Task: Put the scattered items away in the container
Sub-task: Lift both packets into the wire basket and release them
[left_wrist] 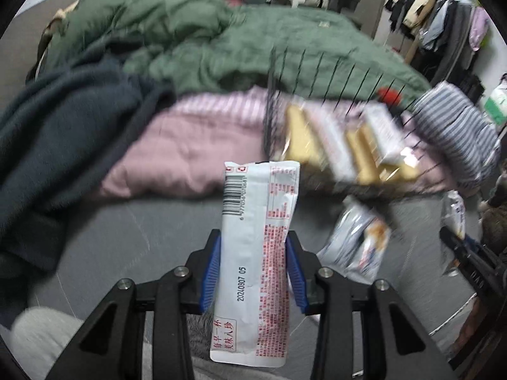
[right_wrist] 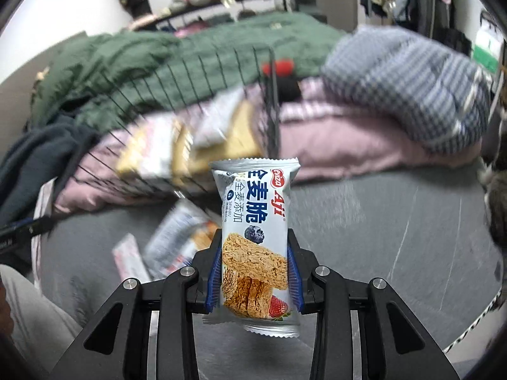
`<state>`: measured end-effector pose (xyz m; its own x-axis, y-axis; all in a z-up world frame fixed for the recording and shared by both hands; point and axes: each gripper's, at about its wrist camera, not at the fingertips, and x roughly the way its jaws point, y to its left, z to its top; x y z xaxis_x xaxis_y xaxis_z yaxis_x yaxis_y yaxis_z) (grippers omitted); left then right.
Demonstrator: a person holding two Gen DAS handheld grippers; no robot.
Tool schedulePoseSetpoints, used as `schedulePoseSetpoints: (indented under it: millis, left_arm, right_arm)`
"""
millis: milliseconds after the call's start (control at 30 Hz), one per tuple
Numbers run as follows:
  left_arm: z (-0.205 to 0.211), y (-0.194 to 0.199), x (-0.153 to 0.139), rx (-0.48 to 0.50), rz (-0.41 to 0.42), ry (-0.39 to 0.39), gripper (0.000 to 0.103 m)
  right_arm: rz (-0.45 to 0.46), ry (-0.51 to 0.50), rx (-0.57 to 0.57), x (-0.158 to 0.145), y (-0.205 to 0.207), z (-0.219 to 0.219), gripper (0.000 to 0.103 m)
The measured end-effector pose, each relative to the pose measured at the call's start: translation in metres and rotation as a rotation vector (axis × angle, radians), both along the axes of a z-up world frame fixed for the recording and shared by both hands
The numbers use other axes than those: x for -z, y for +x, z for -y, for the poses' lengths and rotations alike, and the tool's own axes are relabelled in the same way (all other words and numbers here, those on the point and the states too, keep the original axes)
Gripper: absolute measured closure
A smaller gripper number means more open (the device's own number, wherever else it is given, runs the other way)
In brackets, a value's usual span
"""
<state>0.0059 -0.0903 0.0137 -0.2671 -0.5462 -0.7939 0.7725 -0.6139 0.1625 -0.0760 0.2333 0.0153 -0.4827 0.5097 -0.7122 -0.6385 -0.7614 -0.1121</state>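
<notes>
My left gripper point(left_wrist: 253, 269) is shut on a white snack packet point(left_wrist: 256, 221) with a barcode and red print, held upright above the grey sheet. My right gripper point(right_wrist: 255, 269) is shut on a white cereal-bar packet point(right_wrist: 255, 221) with blue lettering. A black wire basket point(left_wrist: 332, 101) sits on the pink bedding ahead and to the right in the left wrist view, with several snack packets point(left_wrist: 348, 145) inside. It shows ahead and to the left in the right wrist view point(right_wrist: 272, 101). Loose packets lie on the sheet point(left_wrist: 358, 243) point(right_wrist: 180, 240).
A green quilt point(left_wrist: 190, 38) covers the bed behind the basket. A dark blue blanket point(left_wrist: 57, 133) lies at the left. A striped pillow point(left_wrist: 456, 133) point(right_wrist: 408, 85) lies right of the basket. A clothes rack point(left_wrist: 437, 15) stands at the far right.
</notes>
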Motion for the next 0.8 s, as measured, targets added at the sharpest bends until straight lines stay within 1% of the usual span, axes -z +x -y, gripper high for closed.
schedulePoseSetpoints:
  millis: [67,100,233,300,400,500,567,667,800]
  left_arm:
    - [-0.01,-0.011,-0.018,0.034,-0.015,-0.014,0.059]
    - [-0.01,-0.02,-0.022,0.053,-0.017,-0.02,0.059]
    - [-0.003,-0.06,-0.03,0.106,-0.016,-0.042,0.059]
    - [0.004,-0.083,-0.03,0.123,-0.001,-0.05,0.06]
    - [0.02,-0.112,-0.021,0.133,0.021,-0.043,0.06]
    - [0.037,-0.131,-0.012,0.131,0.037,-0.037,0.059]
    - [0.047,-0.141,-0.005,0.127,0.05,-0.031,0.06]
    - [0.059,-0.151,0.006,0.122,0.067,-0.013,0.06]
    - [0.068,-0.161,0.013,0.11,0.08,-0.026,0.059]
  right_arm:
    - [-0.03,0.023,-0.026,-0.012,-0.009,0.004,0.068]
    - [-0.045,0.031,-0.04,-0.018,-0.015,0.004,0.068]
    - [-0.081,0.063,-0.108,-0.033,-0.049,-0.001,0.068]
    - [-0.098,0.064,-0.14,-0.038,-0.064,-0.008,0.068]
    - [-0.123,0.048,-0.174,-0.043,-0.087,-0.024,0.068]
    - [-0.136,0.009,-0.179,-0.04,-0.105,-0.04,0.068]
    - [-0.14,-0.018,-0.183,-0.036,-0.115,-0.047,0.068]
    - [-0.124,-0.007,-0.192,-0.031,-0.13,-0.052,0.068]
    - [-0.121,-0.012,-0.163,-0.025,-0.138,-0.061,0.067]
